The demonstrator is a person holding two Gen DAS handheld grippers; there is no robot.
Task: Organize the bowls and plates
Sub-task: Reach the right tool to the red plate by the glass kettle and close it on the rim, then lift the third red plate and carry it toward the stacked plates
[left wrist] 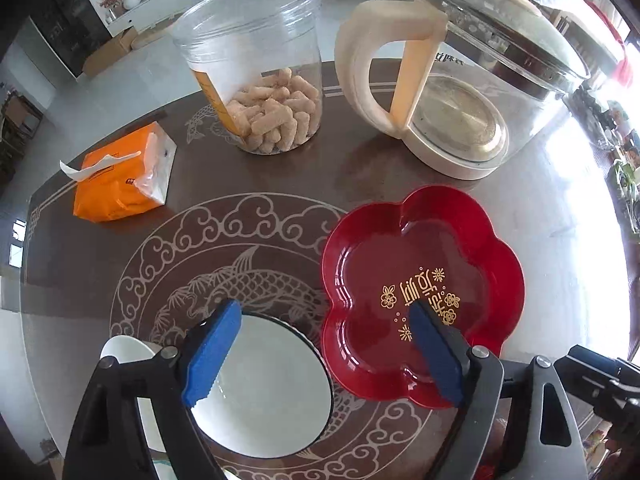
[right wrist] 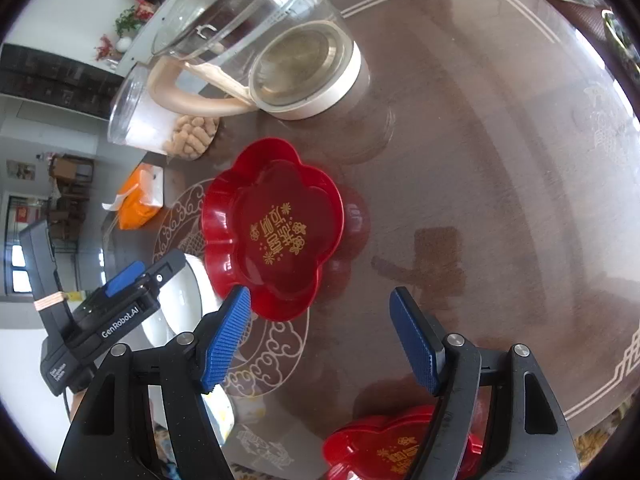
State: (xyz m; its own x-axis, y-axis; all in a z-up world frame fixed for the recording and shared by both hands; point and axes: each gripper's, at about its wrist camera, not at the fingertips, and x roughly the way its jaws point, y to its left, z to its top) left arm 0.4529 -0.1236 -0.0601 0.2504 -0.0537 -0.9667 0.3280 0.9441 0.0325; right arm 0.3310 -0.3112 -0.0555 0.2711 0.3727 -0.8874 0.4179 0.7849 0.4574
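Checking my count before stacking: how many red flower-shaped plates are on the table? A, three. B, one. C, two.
C: the right wrist view shows one red plate mid-table and a second red plate at the near edge, under the right tool.

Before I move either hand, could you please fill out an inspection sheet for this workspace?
Surface: round brown table with pale fish and cloud pattern, glossy.
Job's things: red flower-shaped plate mid-table; white bowl beside it; second red plate at the near edge, and a white dish edge partly hidden.
Clutter: glass kettle, clear snack jar, orange tissue pack.
Grippers: left gripper above the bowl and plate, jaws apart, empty; right gripper jaws apart, empty.
Cables: nothing seen.
Surroundings: living room, shelf with plants, bright window glare.
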